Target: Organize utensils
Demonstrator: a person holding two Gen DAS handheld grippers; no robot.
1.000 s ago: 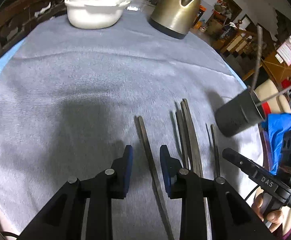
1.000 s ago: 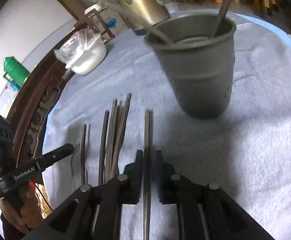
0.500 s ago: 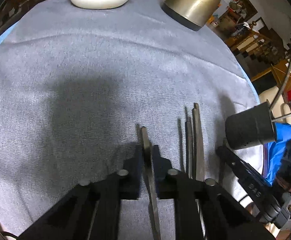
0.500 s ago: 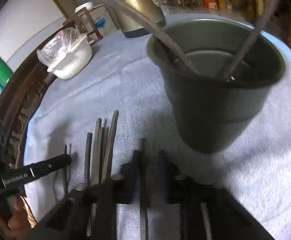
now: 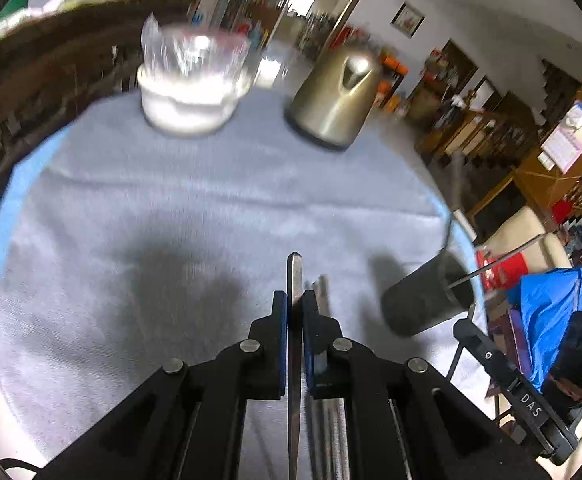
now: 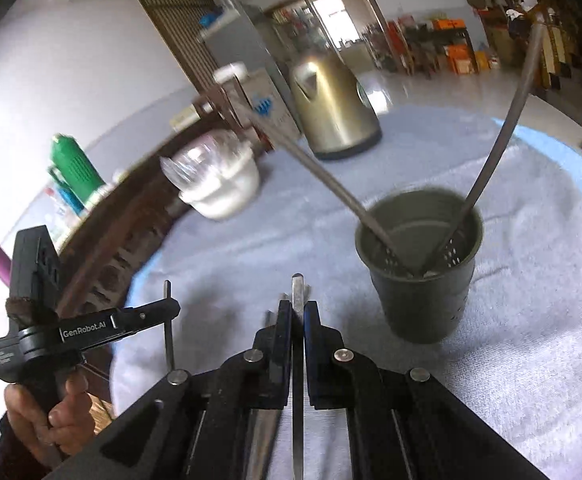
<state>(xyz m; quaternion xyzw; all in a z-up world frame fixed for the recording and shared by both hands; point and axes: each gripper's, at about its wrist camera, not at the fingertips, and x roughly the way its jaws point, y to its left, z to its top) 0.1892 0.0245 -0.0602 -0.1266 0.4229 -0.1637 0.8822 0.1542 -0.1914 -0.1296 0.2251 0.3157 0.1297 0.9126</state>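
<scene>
Left tool (image 5: 295, 312): my left tool is clamped on a flat metal utensil (image 5: 294, 276), whose tip juts out past the fingertips above the cloth.
Right tool (image 6: 297, 314): my right tool is pinched tight on a second flat utensil (image 6: 297, 292), its blunt end poking forward between the pads.
Cup (image 6: 423, 276): a dark cup stands upright on the counter, near the right tool and to its right. It has small holes low in its wall.
Cup contents: two long handles (image 6: 499, 148) lean out of it, one to the left, one to the right, their ends resting at the bottom.
Loose utensils (image 5: 325, 296): more flat metal pieces lie on the cloth just beside the left tool, partly hidden under it.
Bowl (image 5: 189, 104): a white bowl at the far edge holds a crumpled clear plastic bag.
Kettle (image 5: 335, 100): a brass-coloured kettle stands beside the bowl, apart from it.
Counter (image 5: 131, 200): round, covered with a grey-blue cloth.
</scene>
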